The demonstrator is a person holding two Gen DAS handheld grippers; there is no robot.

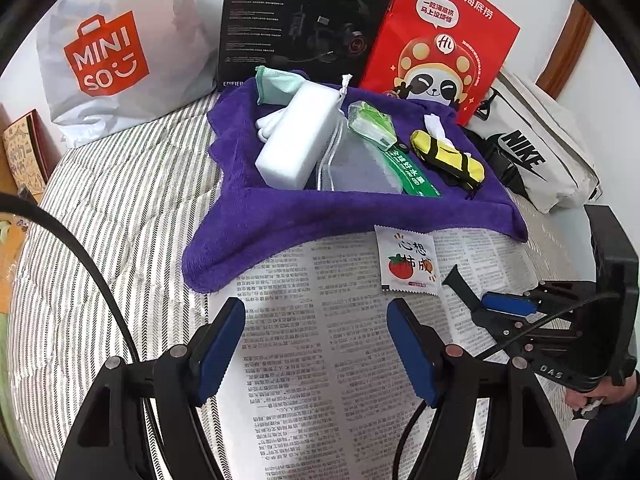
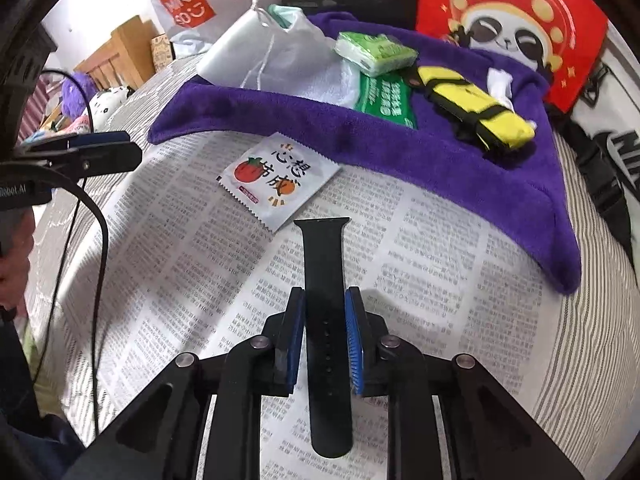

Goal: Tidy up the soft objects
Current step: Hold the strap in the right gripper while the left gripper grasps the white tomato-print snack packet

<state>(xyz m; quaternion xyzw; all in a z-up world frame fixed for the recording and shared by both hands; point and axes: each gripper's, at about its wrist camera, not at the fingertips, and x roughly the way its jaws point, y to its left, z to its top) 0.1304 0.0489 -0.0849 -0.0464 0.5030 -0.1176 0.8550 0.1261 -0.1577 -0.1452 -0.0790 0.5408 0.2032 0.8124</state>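
A purple towel point(image 1: 280, 220) lies on the bed and holds a white sponge block point(image 1: 296, 140), a grey drawstring pouch point(image 1: 352, 164), a green tissue pack point(image 1: 370, 124), a green wipes pack point(image 1: 412, 176) and a yellow-black folded item point(image 1: 448, 156). A white sachet with a tomato print point(image 1: 408, 260) lies on the newspaper point(image 1: 320, 360). My left gripper point(image 1: 316, 336) is open above the newspaper. My right gripper point(image 2: 324, 308) is shut on a black watch strap point(image 2: 324, 264), near the sachet point(image 2: 280, 178); it also shows in the left wrist view point(image 1: 480, 300).
A white MINISO bag point(image 1: 116, 52), a black headset box point(image 1: 304, 20), a red panda bag point(image 1: 444, 40) and a white Nike bag point(image 1: 532, 148) stand along the wall. The striped bedsheet point(image 1: 120, 216) extends left. Plush toys point(image 2: 92, 100) lie beyond the bed.
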